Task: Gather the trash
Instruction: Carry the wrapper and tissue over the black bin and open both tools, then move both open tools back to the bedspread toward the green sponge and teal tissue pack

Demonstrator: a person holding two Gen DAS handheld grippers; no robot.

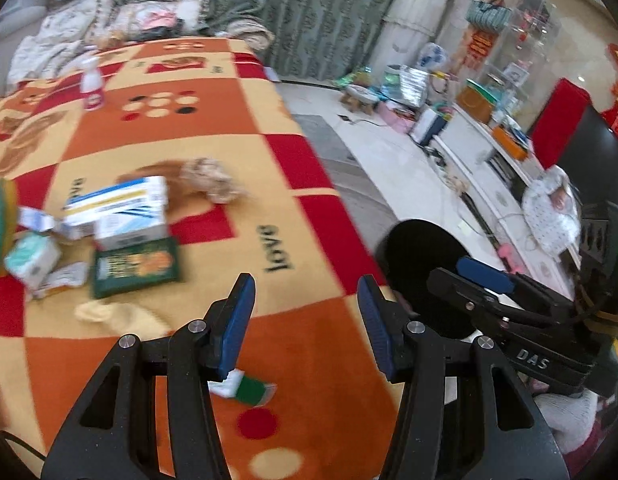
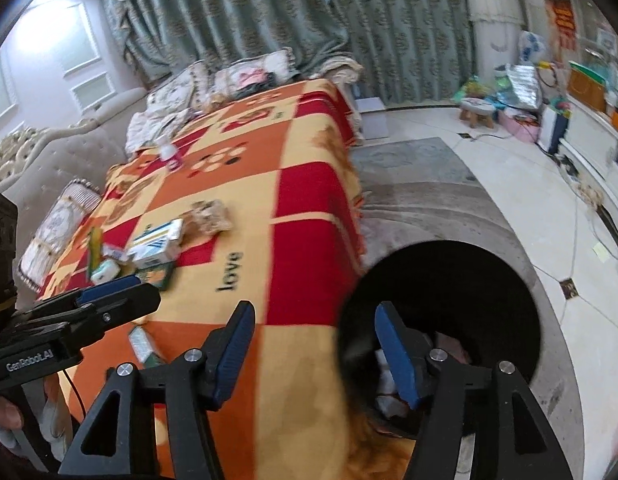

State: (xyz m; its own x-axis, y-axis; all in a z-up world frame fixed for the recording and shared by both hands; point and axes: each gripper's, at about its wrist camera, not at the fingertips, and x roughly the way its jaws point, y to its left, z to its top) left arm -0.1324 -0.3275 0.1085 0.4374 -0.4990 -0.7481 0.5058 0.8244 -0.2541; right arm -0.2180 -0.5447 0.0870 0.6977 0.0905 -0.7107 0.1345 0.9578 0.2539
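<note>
Both the left gripper (image 1: 305, 320) and right gripper (image 2: 315, 350) gape empty at the blanket's (image 1: 213, 128) near edge. Beside that edge stands the black bin (image 2: 449, 320). Farther in, boxes (image 1: 117, 208) and crumpled paper (image 1: 211, 180) lie clustered; bare floor (image 2: 509, 168) stretches beyond.

Checked orange-red blanket (image 1: 237, 128) carries cartons (image 1: 121, 208), a crumpled wad (image 1: 211, 180), a spray bottle (image 1: 92, 82) and wrappers (image 1: 249, 388)
</note>
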